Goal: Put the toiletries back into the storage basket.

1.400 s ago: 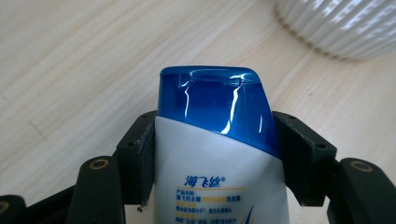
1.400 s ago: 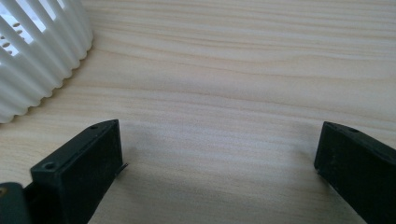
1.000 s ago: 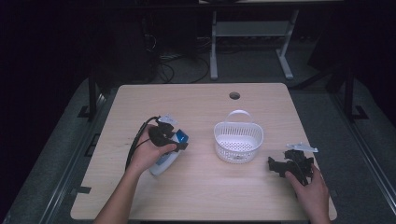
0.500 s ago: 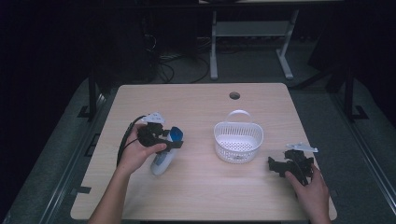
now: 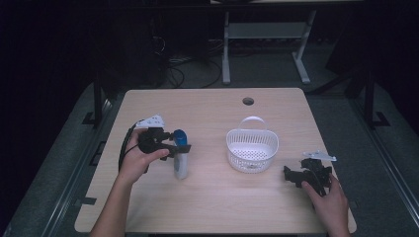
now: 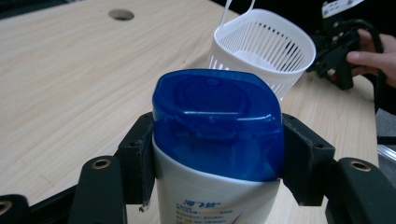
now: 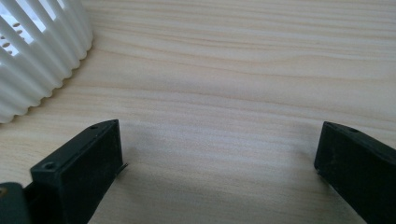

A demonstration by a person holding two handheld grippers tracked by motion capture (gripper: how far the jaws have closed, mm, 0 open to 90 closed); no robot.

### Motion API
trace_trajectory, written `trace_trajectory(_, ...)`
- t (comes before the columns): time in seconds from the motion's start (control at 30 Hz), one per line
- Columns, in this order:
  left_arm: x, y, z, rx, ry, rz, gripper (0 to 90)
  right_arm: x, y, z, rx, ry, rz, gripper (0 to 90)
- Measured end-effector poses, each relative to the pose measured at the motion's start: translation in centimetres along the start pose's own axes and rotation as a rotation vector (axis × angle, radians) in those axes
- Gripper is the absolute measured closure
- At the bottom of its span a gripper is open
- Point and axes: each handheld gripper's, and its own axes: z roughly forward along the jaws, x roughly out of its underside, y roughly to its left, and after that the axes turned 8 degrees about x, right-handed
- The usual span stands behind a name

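Observation:
A white bottle [image 5: 180,165] with a blue cap [image 6: 217,119] stands on the table left of centre. My left gripper [image 5: 179,143] is shut on it just under the cap, one jaw on each side. A white slotted basket [image 5: 252,148] with a handle sits right of centre, holding nothing that I can see. My right gripper [image 5: 291,174] rests low at the table's right edge, open, with bare wood between its jaws; the basket wall [image 7: 37,51] is at its upper left.
The wooden table [image 5: 212,207] has a round cable hole [image 5: 248,101] near its far edge. Dark floor, cables and a white stand lie beyond the table. Bare wood spans the front and the back left.
My left gripper has shifted left with the bottle and tipped it from lying toward upright. The right gripper has stayed put.

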Motion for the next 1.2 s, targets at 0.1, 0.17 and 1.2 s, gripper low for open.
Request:
trace_trajectory(0.1, 0.0, 0.0, -0.1, 0.012, -0.026, 0.015, 37.2, 0.0, 0.0, 0.0, 0.000, 0.000, 0.000, 0.5)
trace_trajectory(0.17, -0.1, -0.1, -0.1, 0.019, -0.039, 0.019, 37.3, 0.0, 0.0, 0.0, 0.000, 0.000, 0.000, 0.4)
trace_trajectory(1.2, -3.3, -1.6, 0.6, 0.062, -0.125, 0.136, 37.2, 0.0, 0.0, 0.0, 0.000, -0.002, -0.002, 0.5)
